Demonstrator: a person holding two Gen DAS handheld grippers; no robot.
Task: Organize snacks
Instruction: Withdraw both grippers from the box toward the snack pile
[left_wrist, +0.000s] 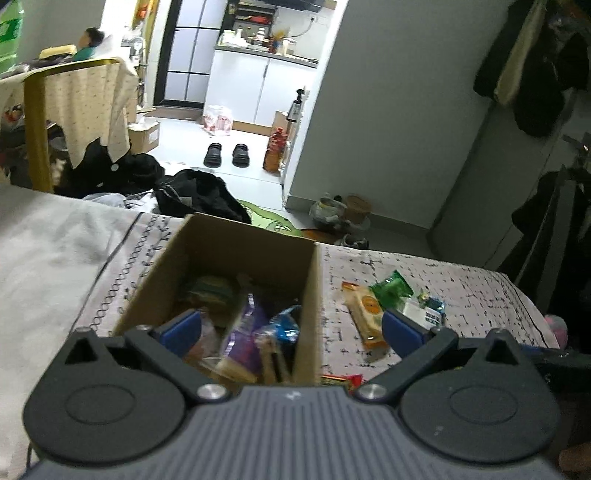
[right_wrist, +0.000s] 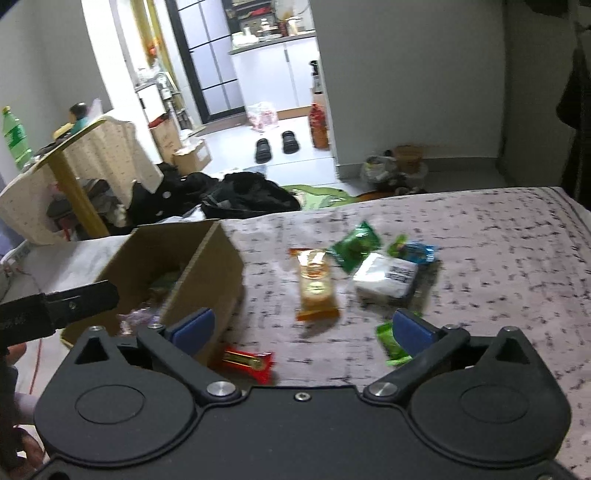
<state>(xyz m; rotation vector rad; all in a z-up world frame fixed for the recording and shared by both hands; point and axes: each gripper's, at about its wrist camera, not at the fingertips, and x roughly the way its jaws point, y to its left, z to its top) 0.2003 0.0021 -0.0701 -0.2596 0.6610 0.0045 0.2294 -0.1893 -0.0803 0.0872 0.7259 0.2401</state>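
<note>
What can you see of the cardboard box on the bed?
The cardboard box is plain brown corrugated board, open-topped, with no flaps showing. It sits upright on the patterned bedspread, left of the loose snacks. Inside is a jumble of wrapped snacks, purple and blue packets among them. A red packet lies on the cover by its near corner; whether it touches is unclear. The open left gripper hovers over its near edge, gripping nothing.

No lettering can be read in either view; the white packet (right_wrist: 386, 277) on the bedspread (right_wrist: 498, 258) bears a dark printed block, too blurred to make out; the snack wrappers show only colours.
</note>
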